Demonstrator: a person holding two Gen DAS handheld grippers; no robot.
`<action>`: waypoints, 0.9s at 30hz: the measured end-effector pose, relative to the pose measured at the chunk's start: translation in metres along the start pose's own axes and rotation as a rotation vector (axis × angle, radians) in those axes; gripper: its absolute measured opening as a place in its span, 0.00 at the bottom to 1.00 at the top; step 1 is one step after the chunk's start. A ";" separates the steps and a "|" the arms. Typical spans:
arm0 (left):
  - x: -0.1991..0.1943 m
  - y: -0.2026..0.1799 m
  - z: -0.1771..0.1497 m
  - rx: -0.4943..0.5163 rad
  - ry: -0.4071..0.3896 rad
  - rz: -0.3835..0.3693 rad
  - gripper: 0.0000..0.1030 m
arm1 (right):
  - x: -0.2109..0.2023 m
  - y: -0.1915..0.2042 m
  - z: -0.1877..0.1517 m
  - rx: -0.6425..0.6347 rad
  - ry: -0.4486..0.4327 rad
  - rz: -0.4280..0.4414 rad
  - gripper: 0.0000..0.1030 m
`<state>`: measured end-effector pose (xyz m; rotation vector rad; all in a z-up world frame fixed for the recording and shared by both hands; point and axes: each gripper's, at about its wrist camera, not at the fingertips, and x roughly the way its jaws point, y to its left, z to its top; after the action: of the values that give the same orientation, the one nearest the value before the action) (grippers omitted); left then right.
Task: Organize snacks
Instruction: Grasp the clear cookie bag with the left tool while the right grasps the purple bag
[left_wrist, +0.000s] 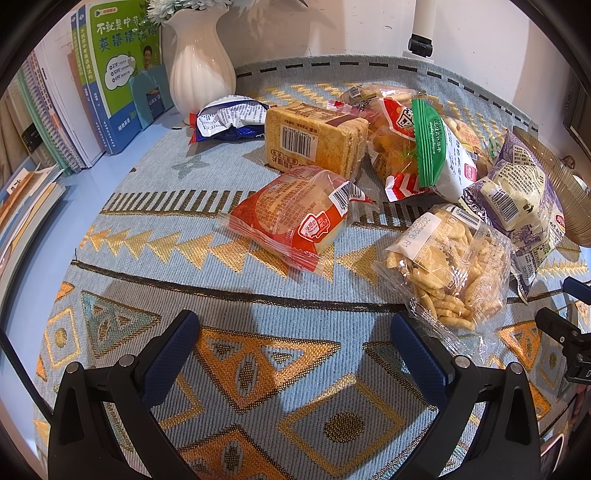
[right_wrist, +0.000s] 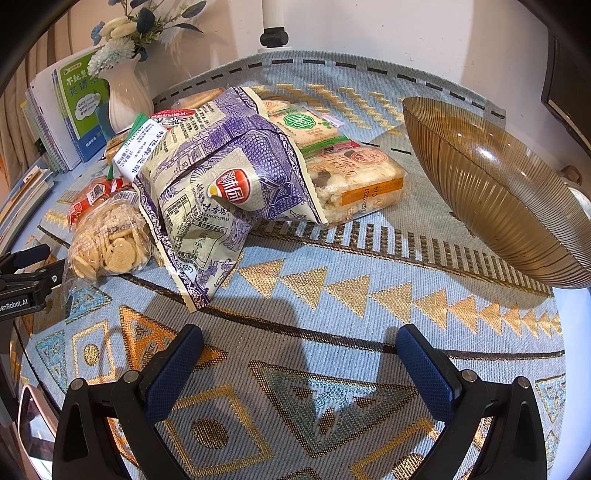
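Both jaws spread, empty: left hand-held gripper (left_wrist: 291, 339), right hand-held gripper (right_wrist: 299, 354) | snack packets (right_wrist: 207, 184) heaped mid-worktop, amber bowl (right_wrist: 498, 192) beside, empty | risk: slick wrappers slipping, pile toppling

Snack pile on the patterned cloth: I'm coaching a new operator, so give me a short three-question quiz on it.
1. True or false: the brown bowl already holds snacks.
2. Which packet lies nearest the left gripper? A) clear bag of small crackers B) blue packet
3. Fill in: both the left gripper and the right gripper are ____.

Key: 1 false; 2 A; 3 open.
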<state>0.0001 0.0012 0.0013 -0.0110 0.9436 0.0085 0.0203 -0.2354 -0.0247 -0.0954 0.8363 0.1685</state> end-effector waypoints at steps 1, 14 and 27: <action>0.000 0.000 0.000 0.000 0.000 0.000 1.00 | -0.001 -0.001 0.000 -0.002 -0.002 0.010 1.00; -0.031 0.012 0.010 -0.056 -0.026 -0.115 0.93 | -0.040 0.010 0.054 -0.057 -0.161 0.125 1.00; 0.003 -0.078 0.031 0.256 0.066 -0.201 0.93 | 0.002 0.021 0.085 -0.084 -0.116 0.199 1.00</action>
<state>0.0278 -0.0760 0.0178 0.1313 1.0008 -0.3000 0.0796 -0.2017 0.0301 -0.0804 0.7222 0.3932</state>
